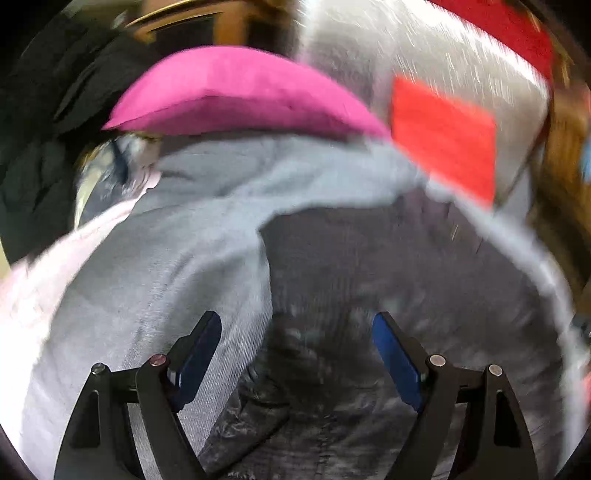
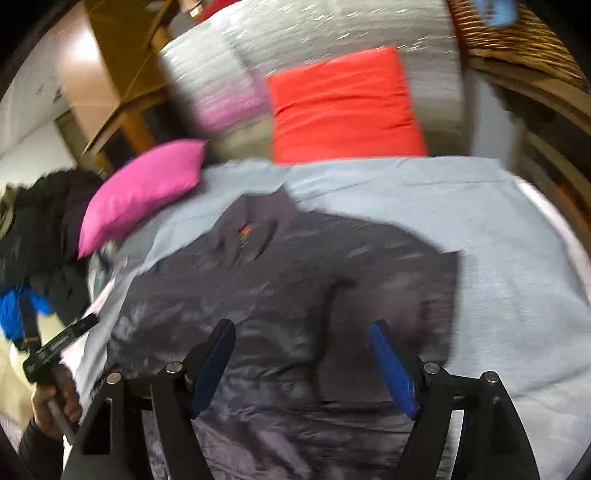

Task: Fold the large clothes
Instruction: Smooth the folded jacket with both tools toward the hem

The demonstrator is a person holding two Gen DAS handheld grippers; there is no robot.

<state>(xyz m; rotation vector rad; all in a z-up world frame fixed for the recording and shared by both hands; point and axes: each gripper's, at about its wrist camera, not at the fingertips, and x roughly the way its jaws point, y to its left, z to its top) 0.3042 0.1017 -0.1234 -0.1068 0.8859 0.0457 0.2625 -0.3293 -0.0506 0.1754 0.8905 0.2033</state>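
Note:
A dark grey shiny jacket [image 2: 258,288] lies spread on a light blue-grey sheet [image 2: 498,258], collar toward the pillows, with one sleeve lying across its body on the right. My right gripper [image 2: 302,326] hovers over the jacket's lower middle, open, with nothing between its blue pads. In the left wrist view the jacket [image 1: 388,266] fills the right half and the sheet [image 1: 177,258] the left. My left gripper [image 1: 297,319] is open above the jacket's left edge and holds nothing. Both views are motion-blurred.
A pink pillow [image 2: 144,188] and a red cushion [image 2: 343,107] lie beyond the jacket. A pile of dark clothes [image 2: 40,221] sits at the left. A wicker basket [image 2: 517,33] stands at the far right. A hand [image 2: 55,398] grips a black tool handle at the left edge.

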